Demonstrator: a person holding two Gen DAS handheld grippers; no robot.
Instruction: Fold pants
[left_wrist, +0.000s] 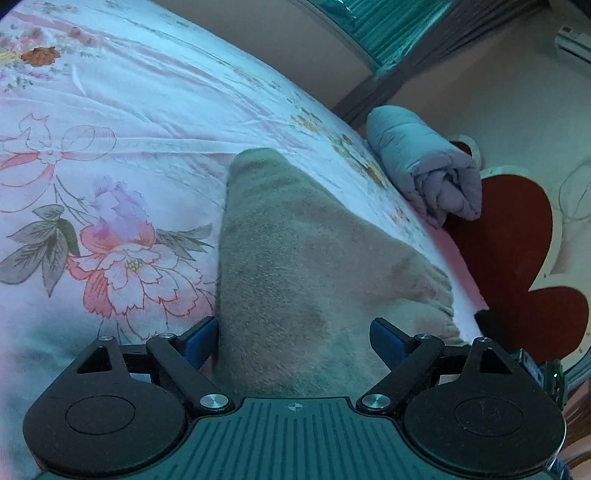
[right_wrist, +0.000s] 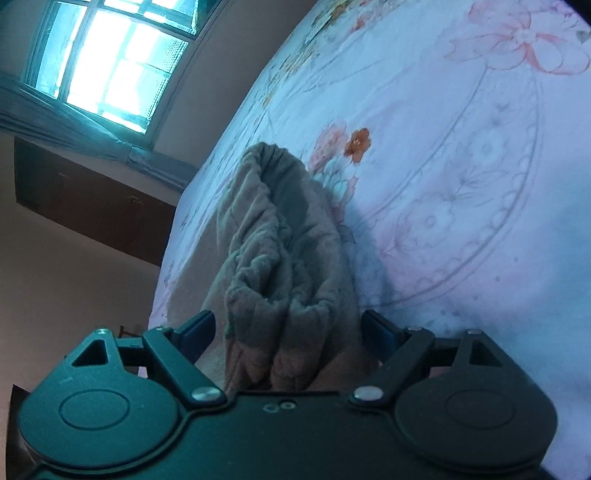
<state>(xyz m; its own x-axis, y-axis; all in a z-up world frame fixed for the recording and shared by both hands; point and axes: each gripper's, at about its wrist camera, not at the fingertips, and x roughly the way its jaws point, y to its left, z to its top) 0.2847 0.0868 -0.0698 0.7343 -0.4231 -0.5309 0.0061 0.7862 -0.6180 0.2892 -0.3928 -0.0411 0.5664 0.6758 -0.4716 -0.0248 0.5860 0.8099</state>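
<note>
Fuzzy beige-grey pants (left_wrist: 295, 258) lie on a floral bedsheet (left_wrist: 110, 110). In the left wrist view my left gripper (left_wrist: 293, 341) is open, its blue pads on either side of the pants' near end, which fills the gap between them. In the right wrist view the pants' gathered elastic waistband (right_wrist: 273, 251) bunches up between the spread blue pads of my right gripper (right_wrist: 288, 334), which is open. The cloth lies between the fingers of both grippers; no pad is closed on it.
A rolled grey-lilac blanket (left_wrist: 428, 166) lies at the bed's right edge beside a red heart-shaped headboard (left_wrist: 517, 236). The right wrist view shows a window (right_wrist: 110, 62), blue curtain and a brown cabinet (right_wrist: 92, 206) past the bed's left edge.
</note>
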